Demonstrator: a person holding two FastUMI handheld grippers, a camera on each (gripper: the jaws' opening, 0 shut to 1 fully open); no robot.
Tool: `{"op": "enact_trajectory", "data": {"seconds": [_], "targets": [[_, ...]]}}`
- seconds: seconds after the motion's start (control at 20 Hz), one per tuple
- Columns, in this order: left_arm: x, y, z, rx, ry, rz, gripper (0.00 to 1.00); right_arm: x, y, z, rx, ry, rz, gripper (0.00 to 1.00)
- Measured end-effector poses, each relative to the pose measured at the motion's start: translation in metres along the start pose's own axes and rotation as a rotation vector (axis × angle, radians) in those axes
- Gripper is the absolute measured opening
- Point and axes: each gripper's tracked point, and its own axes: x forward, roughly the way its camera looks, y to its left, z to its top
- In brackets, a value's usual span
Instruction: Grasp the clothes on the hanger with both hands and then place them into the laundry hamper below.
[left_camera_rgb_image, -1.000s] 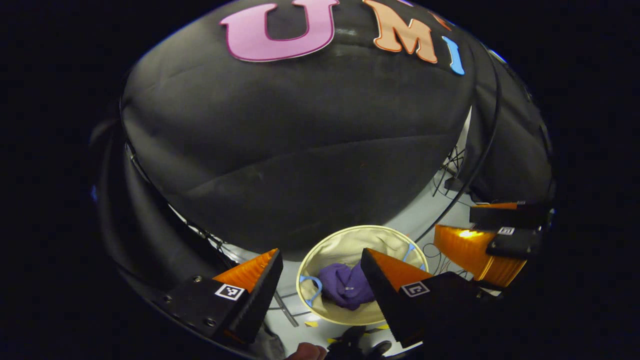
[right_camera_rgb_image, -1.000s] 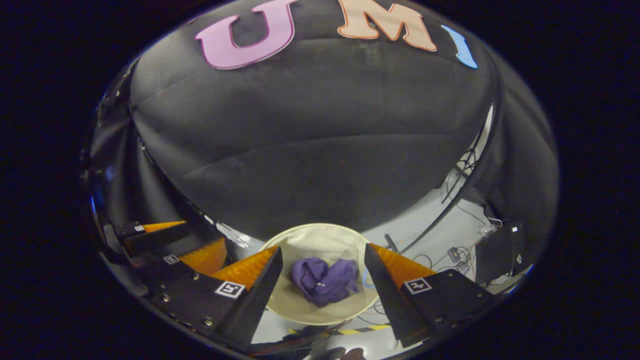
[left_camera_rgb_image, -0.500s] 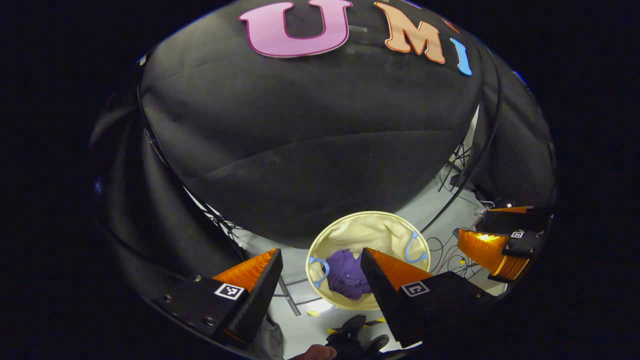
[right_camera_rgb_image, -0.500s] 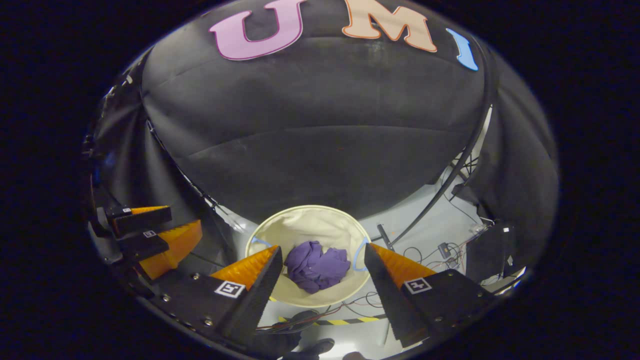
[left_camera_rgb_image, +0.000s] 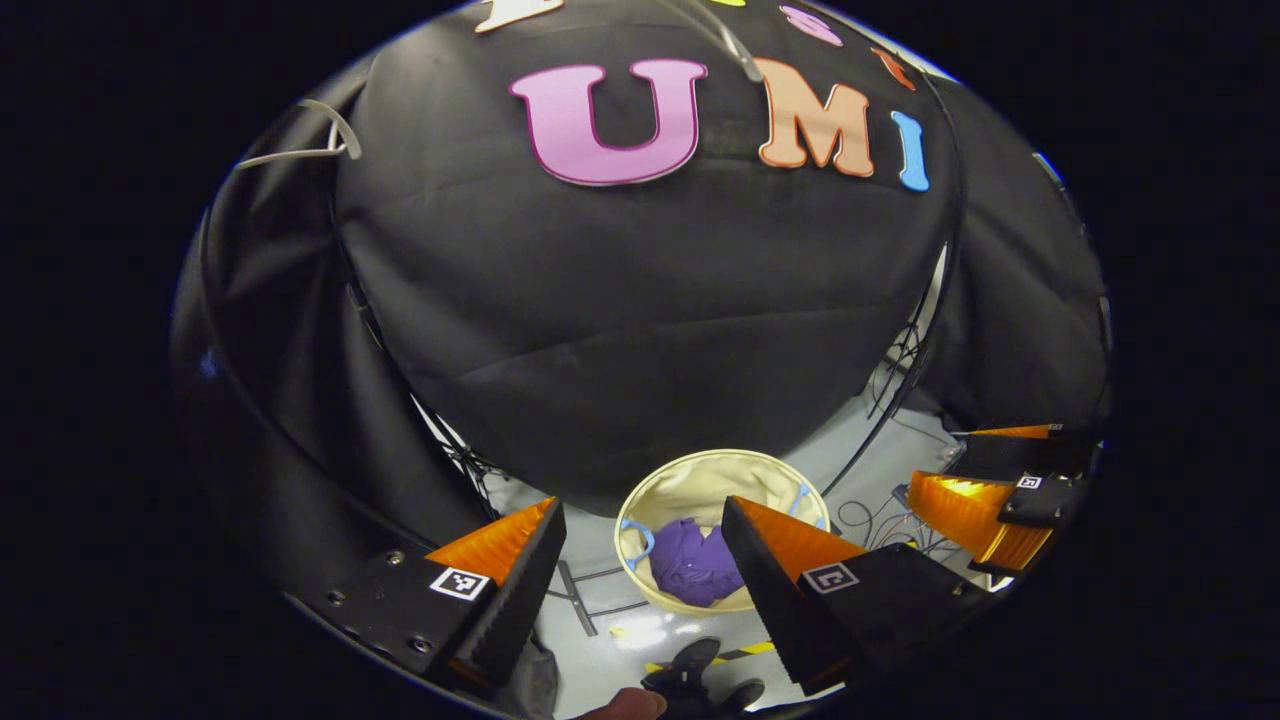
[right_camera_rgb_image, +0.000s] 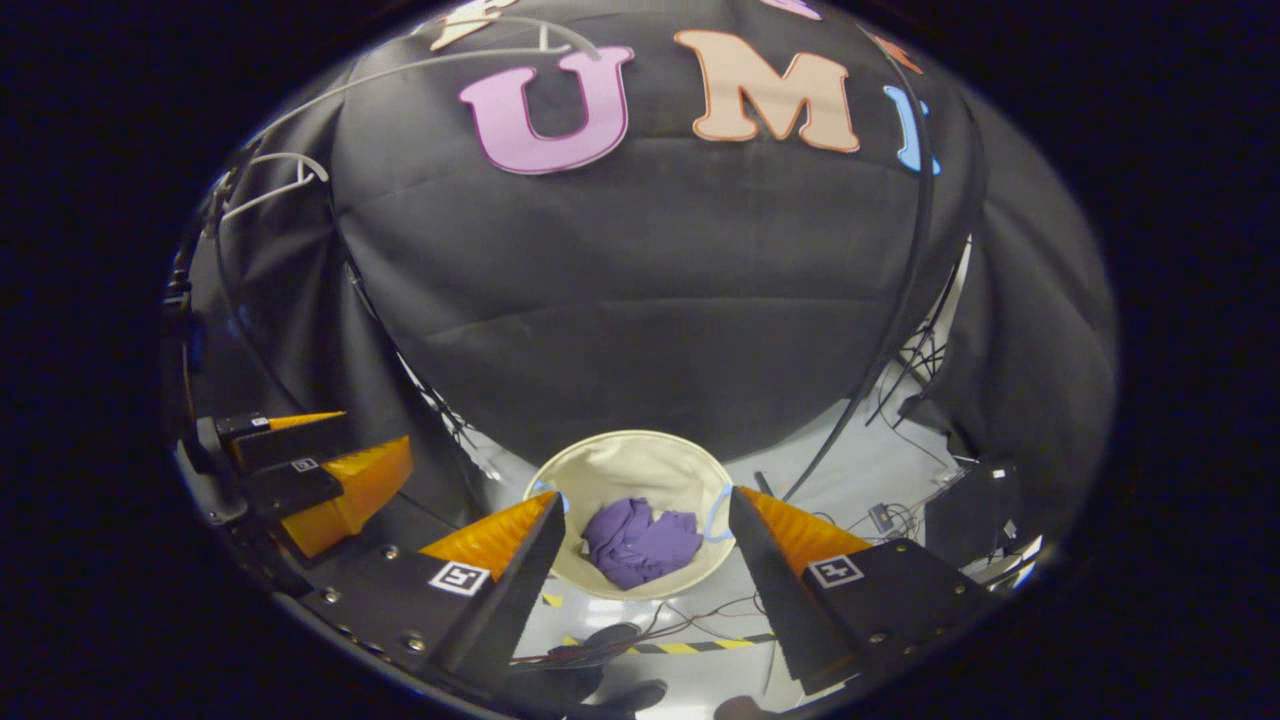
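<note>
The left gripper (left_camera_rgb_image: 640, 560) hangs with jaws wide apart and empty above the cream laundry hamper (left_camera_rgb_image: 700, 478), where the purple clothes (left_camera_rgb_image: 695, 568) lie bunched on its bottom; the right gripper (right_camera_rgb_image: 645, 555) is likewise spread, holding nothing. The main remaining risk appears to be a careless low swing catching the hamper's rim and tipping it.

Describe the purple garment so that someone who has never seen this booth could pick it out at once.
Start at the black cloth wall and look down to the pale floor at its foot, where a round cream fabric laundry hamper with light blue handles stands. The crumpled purple garment lies bunched on its bottom. It is the only purple thing down there and the only thing in the hamper, unlike the dark cables beside it on the floor.
</note>
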Motion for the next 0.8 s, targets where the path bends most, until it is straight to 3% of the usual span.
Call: {"op": "enact_trajectory", "data": {"seconds": [0.1,0.15,0.5,0.8], "targets": [[-0.023,-0.007,0.01,-0.021,-0.04,-0.007,0.98,-0.024,0.001,0.013,0.006,-0.047,0.008,0.94],[-0.033,-0.004,0.013,-0.021,-0.061,0.005,0.98,-0.037,0.002,0.018,0.007,-0.064,0.011,0.99],[-0.12,-0.009,0.06,-0.071,-0.193,0.029,0.98,-0.139,0.023,0.073,-0.065,-0.254,0.056,1.0],[-0.195,-0.009,0.123,-0.115,-0.349,0.007,0.97,-0.221,0.042,0.127,-0.121,-0.418,0.079,1.0]]}}
